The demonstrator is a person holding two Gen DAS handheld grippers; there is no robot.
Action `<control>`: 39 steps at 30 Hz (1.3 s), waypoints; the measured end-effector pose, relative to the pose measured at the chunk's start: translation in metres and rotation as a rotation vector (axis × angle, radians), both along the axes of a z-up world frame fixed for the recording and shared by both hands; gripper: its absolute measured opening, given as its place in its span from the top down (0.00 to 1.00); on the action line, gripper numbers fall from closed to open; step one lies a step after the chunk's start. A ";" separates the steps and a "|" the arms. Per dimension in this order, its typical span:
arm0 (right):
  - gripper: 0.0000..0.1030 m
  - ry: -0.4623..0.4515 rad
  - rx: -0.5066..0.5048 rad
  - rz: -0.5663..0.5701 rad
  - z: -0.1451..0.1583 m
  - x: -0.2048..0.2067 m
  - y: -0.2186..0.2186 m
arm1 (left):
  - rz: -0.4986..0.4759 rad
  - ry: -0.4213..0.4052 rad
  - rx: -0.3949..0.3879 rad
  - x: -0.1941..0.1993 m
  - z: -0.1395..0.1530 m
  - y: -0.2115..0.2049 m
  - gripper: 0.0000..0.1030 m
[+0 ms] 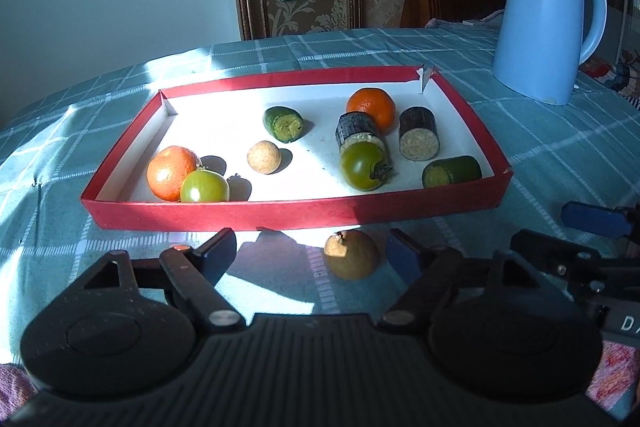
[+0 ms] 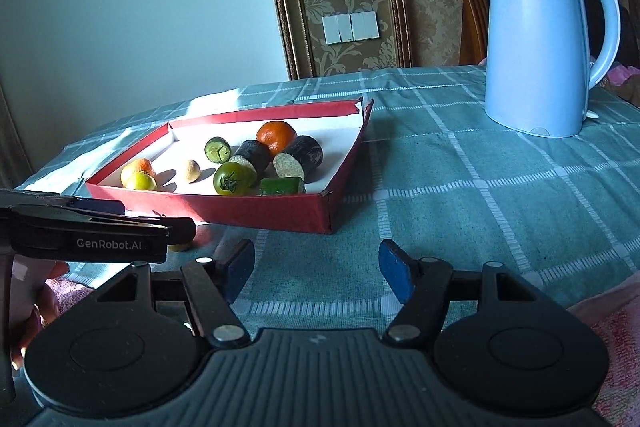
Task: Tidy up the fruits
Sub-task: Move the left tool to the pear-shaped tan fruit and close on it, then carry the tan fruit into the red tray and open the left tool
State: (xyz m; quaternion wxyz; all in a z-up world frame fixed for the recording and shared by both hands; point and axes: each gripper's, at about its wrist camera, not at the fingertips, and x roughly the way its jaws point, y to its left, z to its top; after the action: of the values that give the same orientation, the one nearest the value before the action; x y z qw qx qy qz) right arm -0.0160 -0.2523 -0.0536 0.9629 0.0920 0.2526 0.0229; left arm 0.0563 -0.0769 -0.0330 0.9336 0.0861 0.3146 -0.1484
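Checked teal tablecloth (image 1: 540,163) covers the table, part sunlit, part in shade; a light blue kettle (image 1: 548,23) stands at the far right. On the cloth sits a shallow red tray (image 1: 224,215) with a white floor. Tray contents: an orange (image 1: 170,171) touching a pale green tomato (image 1: 204,187) at the near left, a tan ball (image 1: 263,157) mid-tray, a cucumber stub (image 1: 283,123) behind it, a second orange (image 1: 372,107) at the back, two dark cork-faced cylinders (image 1: 419,139), a dark green tomato (image 1: 365,166) and another cucumber piece (image 1: 452,171) at the near right. One brown round fruit (image 1: 351,254) lies outside, on the cloth just in front of the tray's near wall. Left gripper (image 1: 316,255): jaws spread, the brown fruit between them beside the right-hand finger; contact cannot be told, no pinch visible. Right gripper (image 2: 316,273): jaws apart, about halfway, nothing between them, only bare cloth.
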 end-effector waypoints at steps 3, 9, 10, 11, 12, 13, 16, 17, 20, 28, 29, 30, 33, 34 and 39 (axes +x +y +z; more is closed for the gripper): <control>0.34 0.003 0.005 -0.002 0.000 0.000 -0.001 | -0.008 0.009 0.014 0.001 -0.003 -0.002 0.32; 0.34 0.010 0.005 -0.004 0.000 0.002 0.000 | -0.030 0.026 0.003 0.003 -0.008 -0.004 0.47; 0.34 0.013 0.004 -0.005 -0.001 0.002 0.000 | -0.036 0.028 -0.002 0.003 -0.008 -0.004 0.51; 0.34 0.015 0.004 -0.005 -0.001 0.002 0.000 | -0.045 0.032 -0.008 0.002 -0.008 -0.003 0.54; 0.34 0.016 0.004 -0.006 -0.001 0.003 0.000 | -0.052 0.032 -0.011 0.002 -0.008 -0.004 0.59; 0.34 0.016 0.003 -0.008 -0.001 0.002 0.000 | -0.057 0.031 -0.010 0.001 -0.008 -0.005 0.62; 0.34 0.016 0.004 -0.010 -0.001 0.002 0.000 | -0.069 0.016 0.004 -0.002 -0.008 -0.007 0.68; 0.34 0.016 0.004 -0.010 -0.001 0.002 0.000 | -0.070 0.011 0.011 -0.003 -0.008 -0.008 0.69; 0.34 0.018 0.004 -0.010 -0.001 0.003 -0.001 | -0.071 0.004 0.020 -0.006 -0.006 -0.008 0.73; 0.34 0.021 0.004 -0.011 -0.002 0.003 -0.001 | -0.058 -0.017 -0.015 -0.011 0.008 0.003 0.73; 0.34 0.022 0.003 -0.011 -0.002 0.003 -0.001 | -0.060 -0.020 -0.019 -0.010 0.010 0.004 0.73; 0.34 0.023 0.002 -0.012 -0.002 0.003 -0.001 | -0.060 -0.028 -0.018 -0.009 0.014 0.004 0.73; 0.34 0.026 -0.002 -0.016 -0.003 0.003 -0.001 | -0.045 -0.053 -0.012 0.000 0.022 0.004 0.73; 0.34 0.026 -0.003 -0.018 -0.003 0.004 -0.001 | -0.040 -0.054 -0.015 0.004 0.024 0.004 0.73; 0.34 0.031 -0.005 -0.019 -0.003 0.004 -0.001 | 0.015 -0.072 -0.013 0.032 0.028 0.000 0.73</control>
State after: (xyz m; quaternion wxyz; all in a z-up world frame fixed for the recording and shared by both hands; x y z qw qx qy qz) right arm -0.0118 -0.2530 -0.0565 0.9593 0.0925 0.2666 0.0116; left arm 0.0881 -0.0765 -0.0047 0.9459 0.0829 0.2806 -0.1402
